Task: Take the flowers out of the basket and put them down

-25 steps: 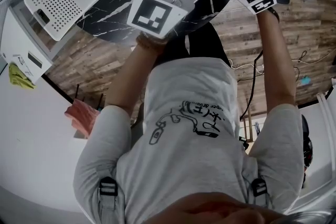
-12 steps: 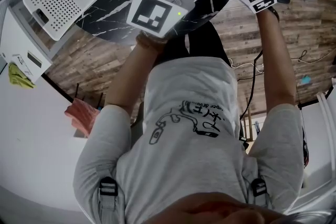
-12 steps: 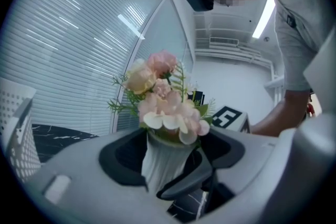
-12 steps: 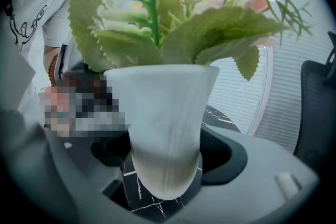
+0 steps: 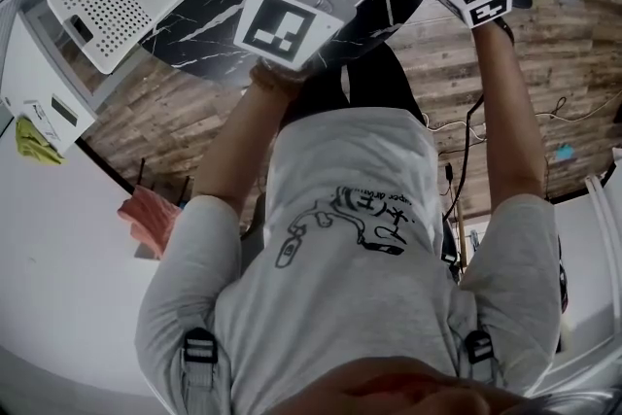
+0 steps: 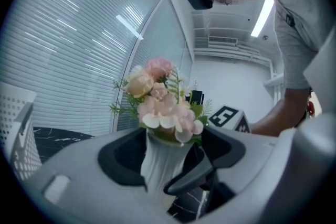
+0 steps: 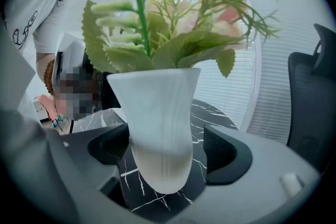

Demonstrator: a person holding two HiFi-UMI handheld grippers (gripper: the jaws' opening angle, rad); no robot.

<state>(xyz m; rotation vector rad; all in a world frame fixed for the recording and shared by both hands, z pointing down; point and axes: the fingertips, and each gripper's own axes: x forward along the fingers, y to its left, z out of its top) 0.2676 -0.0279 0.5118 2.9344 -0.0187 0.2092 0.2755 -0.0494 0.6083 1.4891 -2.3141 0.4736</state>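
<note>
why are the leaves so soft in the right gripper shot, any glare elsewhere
Right gripper view: the green fern leaves sit near the lens and blur; the white ribbed vase is sharper. Left gripper view: the ceiling strip light glares, window blinds bow. Head view: evenly lit.

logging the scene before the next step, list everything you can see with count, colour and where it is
vase: one, white, ribbed, between both grippers' jaws, over the table
flowers: one bunch, pink and cream with green leaves, in the vase
basket: one, white, perforated, on the table's left end
table: one, black marble
office chair: one, black, beyond the table
blinds: white, behind the table
cloth: one, yellow-green, on the white counter at left
floor: brown wood planks
T-shirt: one, grey, on the person
left gripper: grey, jaws apart round the vase, contact unclear
right gripper: grey, jaws have just been opening, clear of the vase between them
</note>
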